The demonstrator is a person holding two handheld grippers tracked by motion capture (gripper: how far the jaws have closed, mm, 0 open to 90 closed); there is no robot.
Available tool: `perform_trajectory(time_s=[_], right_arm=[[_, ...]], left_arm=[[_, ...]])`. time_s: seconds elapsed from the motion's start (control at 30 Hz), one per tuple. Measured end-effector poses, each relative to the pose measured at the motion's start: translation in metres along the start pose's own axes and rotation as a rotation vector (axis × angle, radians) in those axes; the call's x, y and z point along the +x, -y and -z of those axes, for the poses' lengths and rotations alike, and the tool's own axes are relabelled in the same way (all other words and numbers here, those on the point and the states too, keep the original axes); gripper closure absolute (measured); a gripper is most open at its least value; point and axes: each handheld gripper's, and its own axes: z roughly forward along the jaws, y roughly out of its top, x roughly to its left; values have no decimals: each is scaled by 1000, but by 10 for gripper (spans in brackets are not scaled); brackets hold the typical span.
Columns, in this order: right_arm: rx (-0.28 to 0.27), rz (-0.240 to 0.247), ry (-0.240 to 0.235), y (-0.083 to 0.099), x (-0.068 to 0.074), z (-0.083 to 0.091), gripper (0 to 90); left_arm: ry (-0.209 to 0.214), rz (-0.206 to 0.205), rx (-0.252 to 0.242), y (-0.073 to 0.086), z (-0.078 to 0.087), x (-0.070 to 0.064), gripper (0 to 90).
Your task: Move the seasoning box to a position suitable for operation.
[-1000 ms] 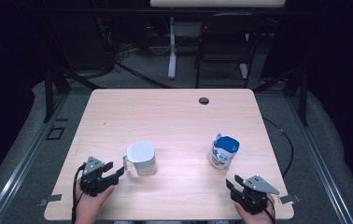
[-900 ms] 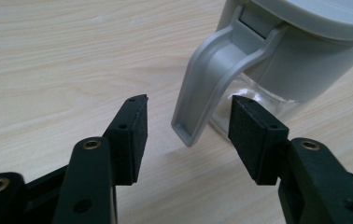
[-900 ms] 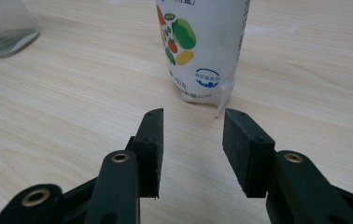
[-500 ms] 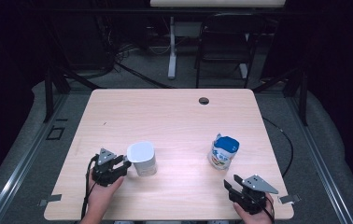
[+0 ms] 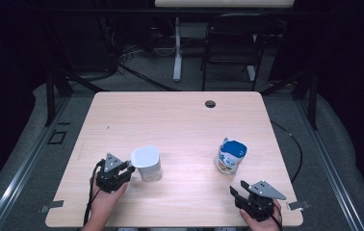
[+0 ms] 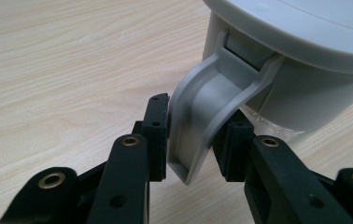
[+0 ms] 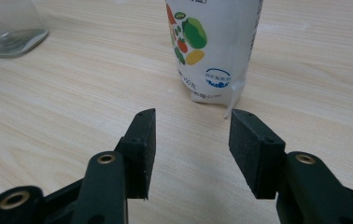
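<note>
**Presently: jug handle under grip**

Item: grey-lidded jug, near-left on the table. Its handle sits between the left gripper jaws, which are narrowed onto it. Step judged: securing the handle; next calls for a steady lift.

Item: printed pouch, upright, near-right. Right gripper just short of it, jaws wide, holding nothing.

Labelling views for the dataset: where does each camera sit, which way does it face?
High view: above the person's side, looking forward and down on the table; both hands, left gripper, right gripper.
Left gripper view: rides the left gripper, jaws around the jug's handle.
Right gripper view: rides the right gripper, open jaws facing the pouch.
Shared: the high and left gripper views both show the jug.
</note>
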Motion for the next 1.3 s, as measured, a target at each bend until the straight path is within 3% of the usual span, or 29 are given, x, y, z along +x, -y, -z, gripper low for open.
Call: perform_trajectory(time_s=[0.53,0.93,1.3], right_arm=[[11,21,-24,-1,10,-4,513],[3,42,-34,0,16,-6,531],[16,71,-84,-2,26,-13,538]], left_arm=[[-4,-50,-11,2,0,-2,710],[59,-93,-13,1,0,-15,713],[115,-140,-11,1,0,-37,713]])
